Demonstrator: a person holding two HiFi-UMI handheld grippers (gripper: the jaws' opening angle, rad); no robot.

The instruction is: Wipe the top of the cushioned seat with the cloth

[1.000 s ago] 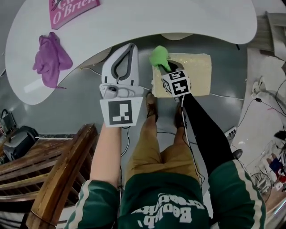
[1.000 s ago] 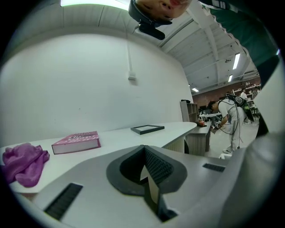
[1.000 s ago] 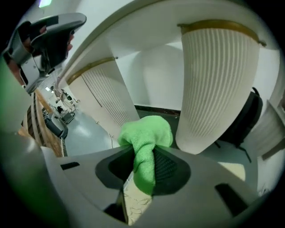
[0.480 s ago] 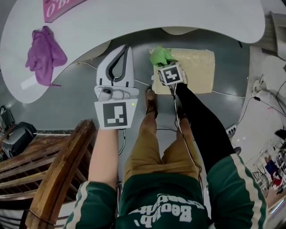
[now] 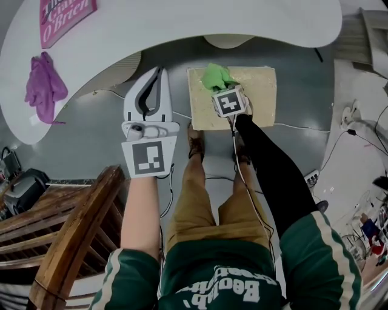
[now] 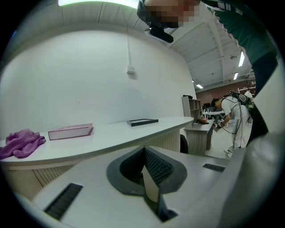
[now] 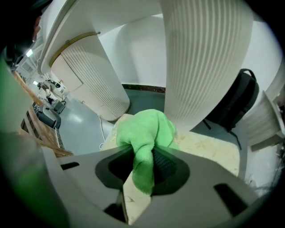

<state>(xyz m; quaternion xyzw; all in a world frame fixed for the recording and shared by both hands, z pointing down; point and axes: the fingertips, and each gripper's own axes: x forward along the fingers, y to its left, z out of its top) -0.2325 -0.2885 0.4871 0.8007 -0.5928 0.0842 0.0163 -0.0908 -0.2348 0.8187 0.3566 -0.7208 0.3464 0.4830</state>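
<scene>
The cushioned seat (image 5: pixel 257 100) is a cream square pad on the floor in front of the person's feet. A green cloth (image 5: pixel 217 77) lies bunched near its far edge, left of centre. My right gripper (image 5: pixel 223 88) is shut on the cloth and holds it down on the seat. In the right gripper view the cloth (image 7: pixel 147 131) is pinched between the jaws of my right gripper (image 7: pixel 143 171), with the seat (image 7: pixel 209 149) under it. My left gripper (image 5: pixel 160 69) hangs in the air over the grey floor left of the seat. Its jaws are shut and hold nothing (image 6: pixel 144 156).
A white curved counter (image 5: pixel 182 24) runs past the seat's far side, with a purple cloth (image 5: pixel 42 85) and a pink book (image 5: pixel 66 15) on it. Its fluted pillar (image 7: pixel 205 58) stands just past the seat, beside a black bag (image 7: pixel 236 102). A wooden bench (image 5: pixel 73 242) is at the near left. Cables cross the floor.
My right gripper has slid the green cloth to the right along the seat's far edge, away from the left corner. The left gripper has stayed aloft and shut.
</scene>
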